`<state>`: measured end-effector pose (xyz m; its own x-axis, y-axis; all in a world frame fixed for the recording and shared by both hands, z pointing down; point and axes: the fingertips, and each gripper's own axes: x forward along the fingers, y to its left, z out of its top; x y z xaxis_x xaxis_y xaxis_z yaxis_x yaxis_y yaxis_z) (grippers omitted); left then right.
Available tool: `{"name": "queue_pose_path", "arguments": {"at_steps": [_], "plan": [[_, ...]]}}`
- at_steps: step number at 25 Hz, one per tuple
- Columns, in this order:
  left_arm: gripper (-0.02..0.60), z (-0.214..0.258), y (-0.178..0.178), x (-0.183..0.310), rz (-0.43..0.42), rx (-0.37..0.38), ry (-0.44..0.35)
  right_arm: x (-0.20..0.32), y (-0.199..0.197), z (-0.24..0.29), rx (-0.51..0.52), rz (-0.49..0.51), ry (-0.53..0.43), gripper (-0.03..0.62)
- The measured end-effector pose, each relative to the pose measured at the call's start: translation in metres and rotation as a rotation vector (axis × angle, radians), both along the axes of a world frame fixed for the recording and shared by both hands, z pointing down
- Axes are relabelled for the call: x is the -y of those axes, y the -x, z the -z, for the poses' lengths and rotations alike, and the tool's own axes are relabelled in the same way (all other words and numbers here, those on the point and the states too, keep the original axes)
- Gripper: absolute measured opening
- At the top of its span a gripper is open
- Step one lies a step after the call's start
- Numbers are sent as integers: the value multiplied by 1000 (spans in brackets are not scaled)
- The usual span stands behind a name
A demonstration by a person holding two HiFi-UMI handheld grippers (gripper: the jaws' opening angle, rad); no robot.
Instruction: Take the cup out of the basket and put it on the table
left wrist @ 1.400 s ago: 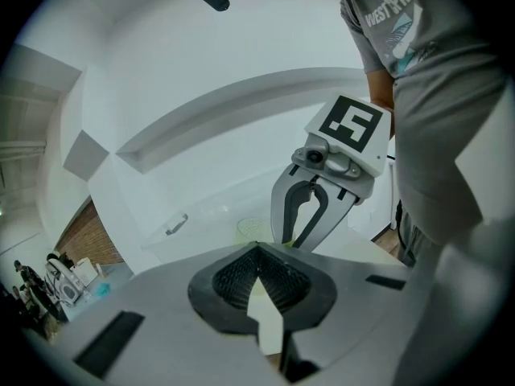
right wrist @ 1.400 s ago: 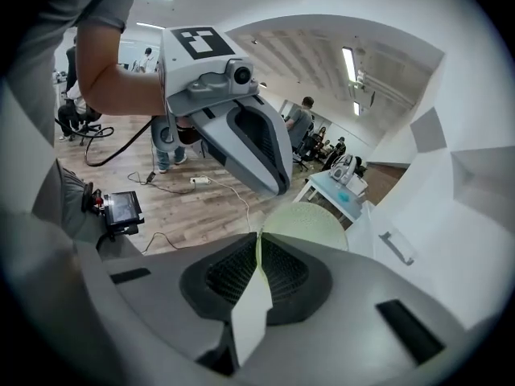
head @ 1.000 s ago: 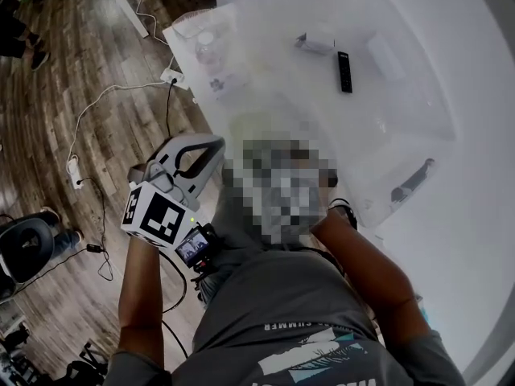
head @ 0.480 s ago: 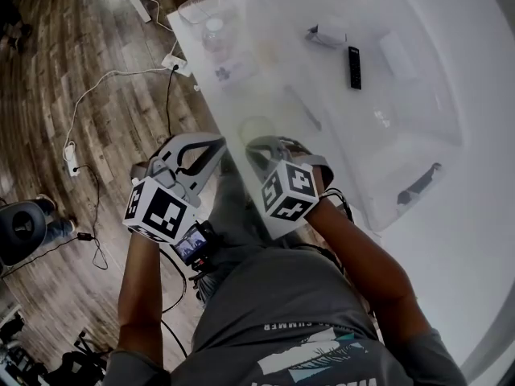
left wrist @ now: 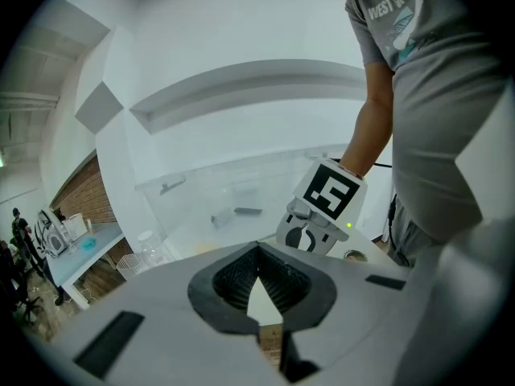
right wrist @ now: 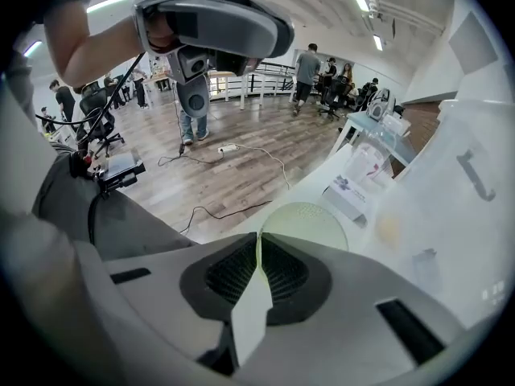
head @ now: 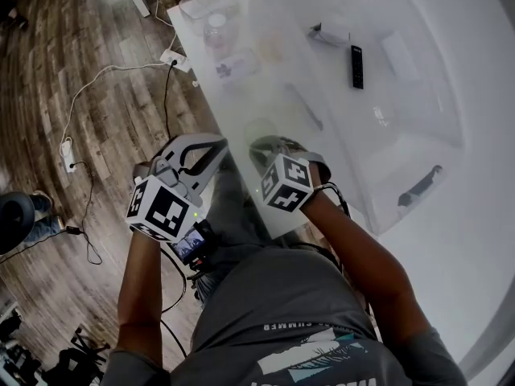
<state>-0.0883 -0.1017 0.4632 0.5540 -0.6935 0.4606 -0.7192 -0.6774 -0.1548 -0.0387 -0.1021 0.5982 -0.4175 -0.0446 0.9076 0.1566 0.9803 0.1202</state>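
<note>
While both hands hang at the near edge of the white tabletop (head: 346,139), the layout reads as follows, largest item first.

1. Tabletop: it carries several small items. The wooden floor (head: 96,135) lies along its left side.
2. Basket (head: 199,6): a white wire basket at the far left corner, well apart from both hands. Its contents cannot be made out.
3. Left gripper (left wrist: 258,248): clenched, tips together, nothing between them. It sits over the floor, just off the tabletop's left edge.
4. Right gripper (right wrist: 259,236): clenched too, only a thin slit showing, and empty. It points steeply down over the tabletop's near edge.
5. Cup (right wrist: 310,219): a pale green round rim, read here as the cup seen into its mouth. It stands on the tabletop outside the basket, so placement looks done.

Key relation: the cup lies straight ahead of the right gripper, just beyond its tips, with its long axis apparently upright. The right hand is nearer. The left would have to cross the edge to reach it. Any regrasp needs the jaws spread first.
</note>
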Motion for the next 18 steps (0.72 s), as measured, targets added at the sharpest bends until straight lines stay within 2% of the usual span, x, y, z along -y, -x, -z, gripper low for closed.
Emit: {"name": "queue_pose_path", "arguments": {"at_steps": [11, 18], "plan": [[9, -2, -3, 0, -15, -6, 10, 2, 0, -10, -43, -13, 14, 33], [9, 3, -4, 0, -23, 5, 9, 0, 7, 8, 5, -17, 7, 55]]}}
